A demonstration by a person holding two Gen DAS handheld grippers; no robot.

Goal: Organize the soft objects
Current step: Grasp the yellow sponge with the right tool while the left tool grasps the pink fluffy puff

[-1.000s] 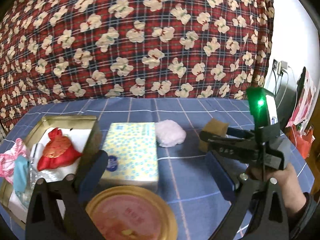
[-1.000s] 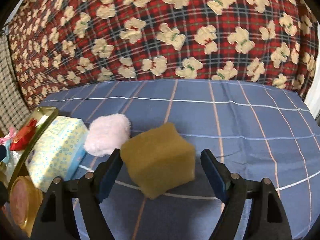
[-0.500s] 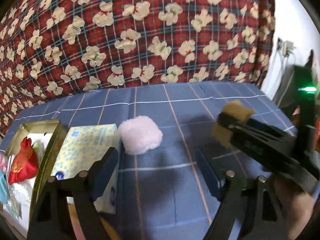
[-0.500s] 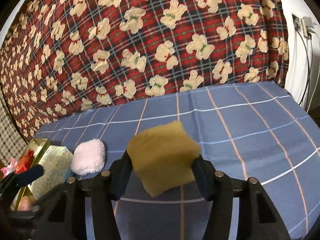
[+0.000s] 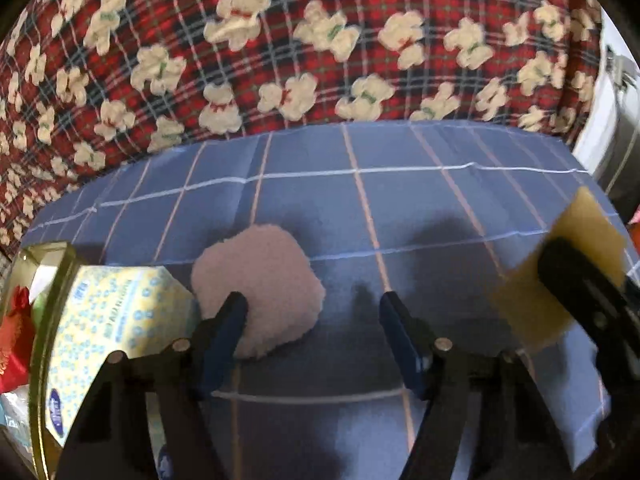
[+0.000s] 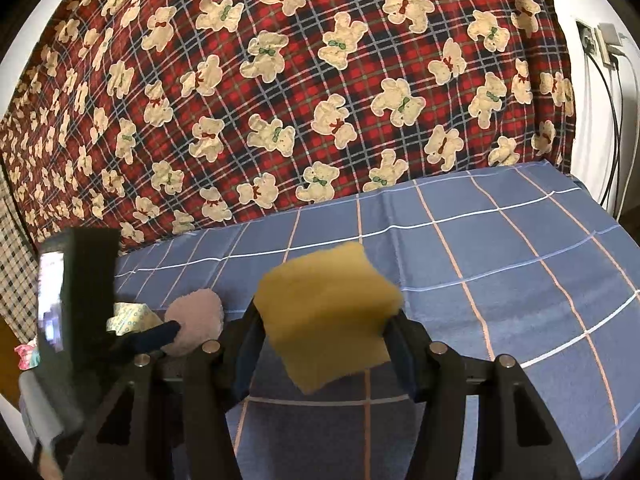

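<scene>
Your right gripper [image 6: 326,336] is clamped on a mustard-yellow foam cube [image 6: 328,316], held clear of the blue checked bedsheet [image 6: 500,264]. To your left, the left gripper [image 6: 160,334] reaches in, its dark blue fingertip [image 6: 166,330] against a fluffy pale-pink round pad [image 6: 196,320]. Behind that pad peeks a yellow dotted tissue pack [image 6: 130,316]. A red plaid teddy-bear blanket [image 6: 300,88] fills the background.

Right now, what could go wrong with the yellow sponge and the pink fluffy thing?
The right gripper pinches the yellow sponge in the air by its sides; it is squishy and tilted, so it might slip out. The open left gripper has one finger in front of the pink puff, so closing now could nudge it against the tissue pack instead of catching it.
</scene>
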